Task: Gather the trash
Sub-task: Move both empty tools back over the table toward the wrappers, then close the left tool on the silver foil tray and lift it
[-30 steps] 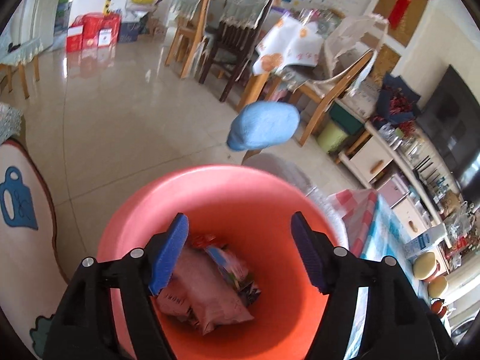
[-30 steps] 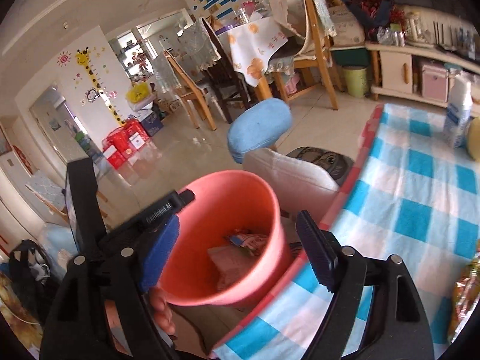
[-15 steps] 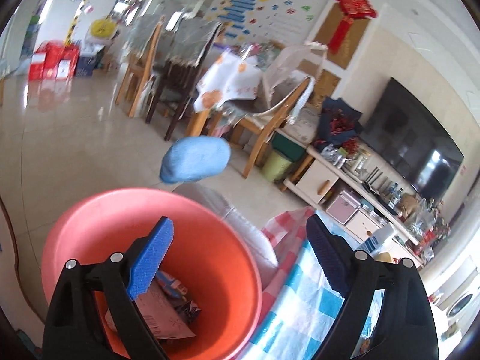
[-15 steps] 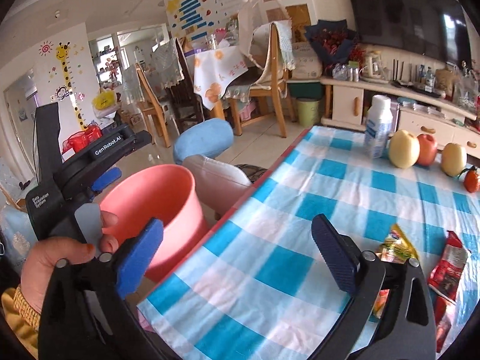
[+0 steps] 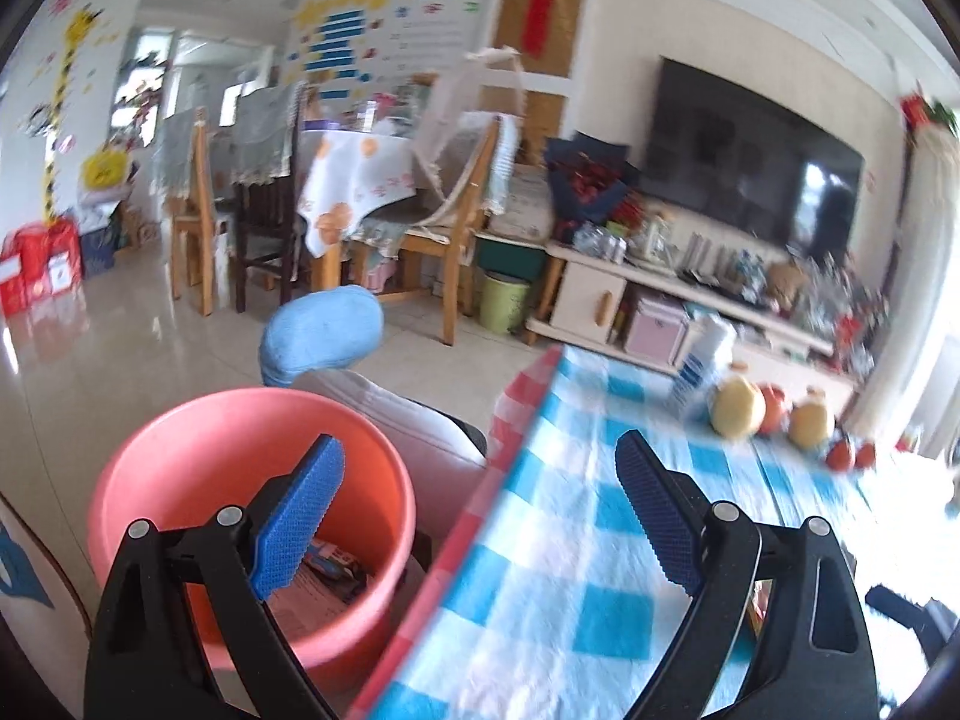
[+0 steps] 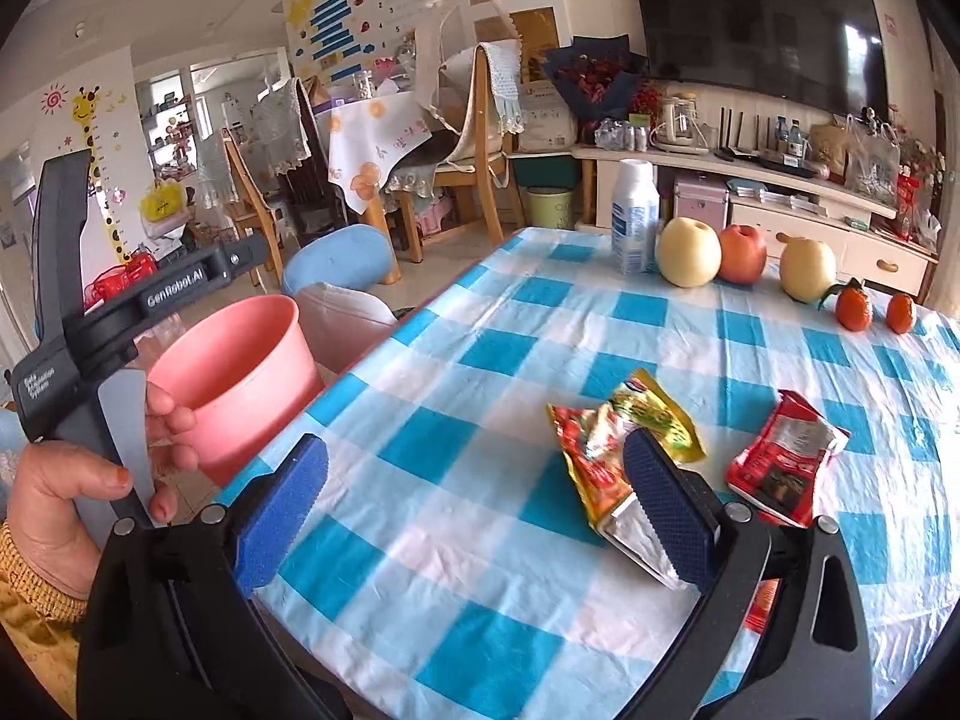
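At the two o'clock side of the left wrist view, the blue-and-white checked tablecloth (image 5: pixel 576 540) smears into blur, and the pale round fruits (image 5: pixel 739 414) and white bottle (image 5: pixel 705 360) on it lose their outlines. Inside the pink plastic bucket (image 5: pixel 180 456), the crumpled wrappers (image 5: pixel 324 576) sit half behind the blue left finger pad (image 5: pixel 297 510); their print is unreadable. In the right wrist view, the yellow-and-red foil snack packet (image 6: pixel 606 450) runs under the right finger pad (image 6: pixel 666 516) at five o'clock, and an orange scrap (image 6: pixel 762 603) peeks past the black frame, unidentifiable. The hand (image 6: pixel 60 492) is cut off at nine o'clock.
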